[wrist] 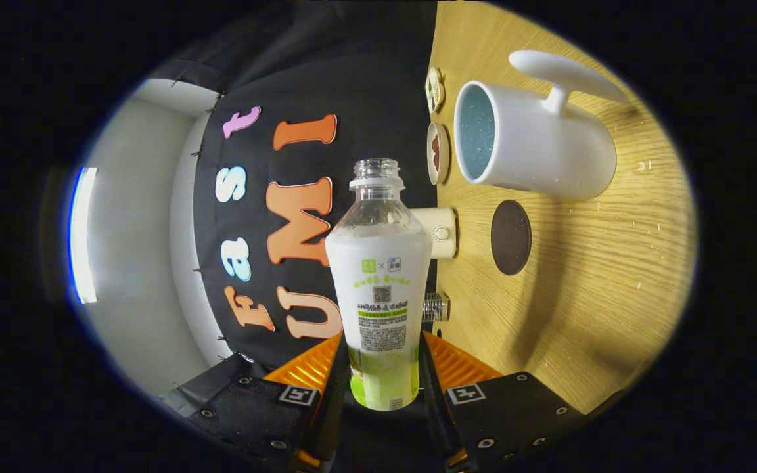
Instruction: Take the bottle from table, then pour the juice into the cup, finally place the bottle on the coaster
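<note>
In the gripper view the whole scene is rolled sideways, so the wooden table (589, 289) stands like a wall on one side of the bottle and the booth's black cloth on the other. There is one bottle (380, 295), one cup (533, 141), one dark round coaster (510, 237), and three small pieces ranged along the table's far edge beside the cup mouth and coaster, plus one small ribbed metal piece (435, 307); what those small pieces are cannot be told. The gripper (382, 368) is closed onto the bottle's lower body, both fingers pressing its sides, with the bottle's base sitting between them. The bottle's long axis runs straight ahead along the fingers, its uncapped neck pointing away from them; it is off the table, parallel to the tabletop. The clear shoulder above the white label looks empty. Relative to the bottle, the coaster lies just to the side of its shoulder on the table, and the white cup lies beyond the coaster, further ahead than the neck, its open mouth facing the cloth and its handle pointing away from the bottle.
</note>
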`<state>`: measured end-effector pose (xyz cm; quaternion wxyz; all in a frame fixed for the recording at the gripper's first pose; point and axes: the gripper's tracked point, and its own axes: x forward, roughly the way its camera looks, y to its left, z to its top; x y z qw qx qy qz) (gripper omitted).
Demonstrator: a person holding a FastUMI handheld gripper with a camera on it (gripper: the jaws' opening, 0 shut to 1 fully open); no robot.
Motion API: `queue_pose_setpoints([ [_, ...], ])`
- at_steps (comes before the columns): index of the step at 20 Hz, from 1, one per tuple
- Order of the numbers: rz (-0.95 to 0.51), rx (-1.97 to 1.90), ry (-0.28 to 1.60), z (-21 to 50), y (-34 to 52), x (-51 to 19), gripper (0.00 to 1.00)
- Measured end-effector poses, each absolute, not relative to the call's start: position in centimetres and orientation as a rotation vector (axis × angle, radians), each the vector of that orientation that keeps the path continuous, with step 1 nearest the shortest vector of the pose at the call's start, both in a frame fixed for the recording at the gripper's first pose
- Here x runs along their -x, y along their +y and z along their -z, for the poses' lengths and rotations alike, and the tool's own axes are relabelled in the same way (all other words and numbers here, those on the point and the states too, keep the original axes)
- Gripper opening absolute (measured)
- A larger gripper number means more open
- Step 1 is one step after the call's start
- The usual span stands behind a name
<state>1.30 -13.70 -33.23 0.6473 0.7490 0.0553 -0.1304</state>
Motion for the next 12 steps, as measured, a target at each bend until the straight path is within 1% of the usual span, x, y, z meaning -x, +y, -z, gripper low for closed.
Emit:
queue_pose_setpoints([
  [8, 0.327, -1.804, 0.072, 33.27, -14.27, -0.84, 0.57],
  [12, 0.317, -1.835, 0.062, 32.71, -14.35, -1.24, 0.57],
])
